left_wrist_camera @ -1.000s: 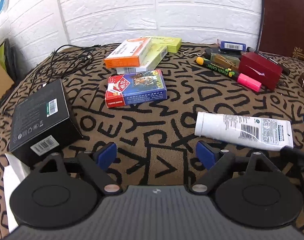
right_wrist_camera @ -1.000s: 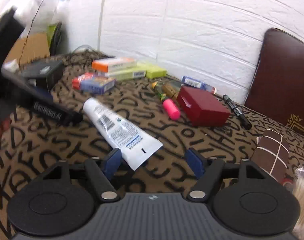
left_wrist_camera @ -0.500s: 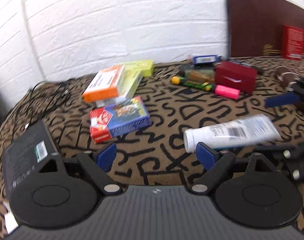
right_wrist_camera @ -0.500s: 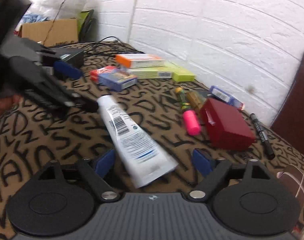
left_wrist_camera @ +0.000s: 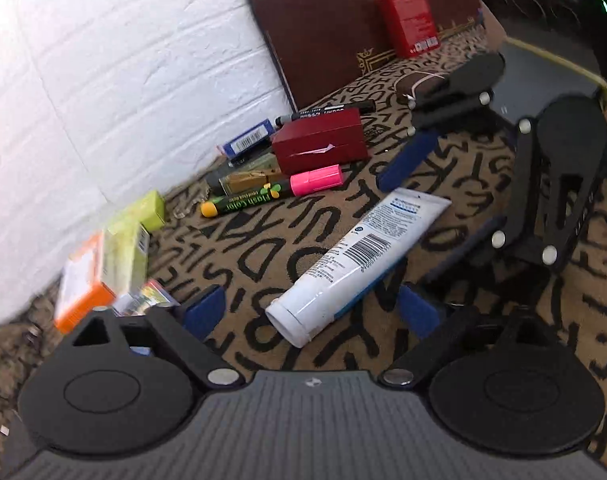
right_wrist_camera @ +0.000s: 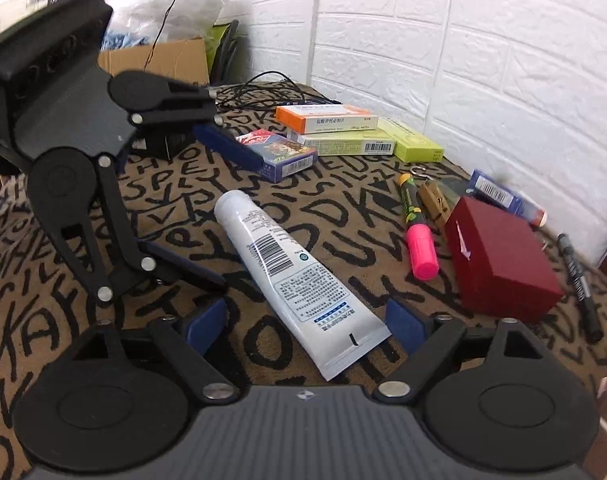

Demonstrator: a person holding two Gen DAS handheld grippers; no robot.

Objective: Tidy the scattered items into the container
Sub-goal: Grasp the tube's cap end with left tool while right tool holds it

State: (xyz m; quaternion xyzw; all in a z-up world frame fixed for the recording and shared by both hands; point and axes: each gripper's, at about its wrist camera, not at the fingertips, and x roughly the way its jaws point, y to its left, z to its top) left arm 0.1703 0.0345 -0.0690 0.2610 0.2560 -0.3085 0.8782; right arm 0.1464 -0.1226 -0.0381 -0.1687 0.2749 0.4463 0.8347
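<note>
A white tube (left_wrist_camera: 355, 256) lies on the patterned cloth; it also shows in the right wrist view (right_wrist_camera: 295, 276). My left gripper (left_wrist_camera: 309, 312) is open, its blue pads either side of the tube's cap end. My right gripper (right_wrist_camera: 305, 322) is open around the tube's crimped end. Each gripper shows in the other's view: the right one (left_wrist_camera: 443, 208), the left one (right_wrist_camera: 219, 208). A pink-capped highlighter (left_wrist_camera: 271, 196) (right_wrist_camera: 415, 232) and a dark red box (left_wrist_camera: 319, 146) (right_wrist_camera: 503, 260) lie beside the tube. No container is clearly in view.
Orange and yellow-green medicine boxes (right_wrist_camera: 335, 132) and a blue card pack (right_wrist_camera: 279, 154) lie near the white brick wall. A black marker (right_wrist_camera: 579, 280), a black box (right_wrist_camera: 167, 142) and cables (right_wrist_camera: 263, 92) are on the cloth. A brown board (left_wrist_camera: 363, 20) leans at the back.
My left gripper has swung right, from the black box and card pack to the tube's cap end. My right gripper has closed in on the tube's crimped end. The tube still lies flat.
</note>
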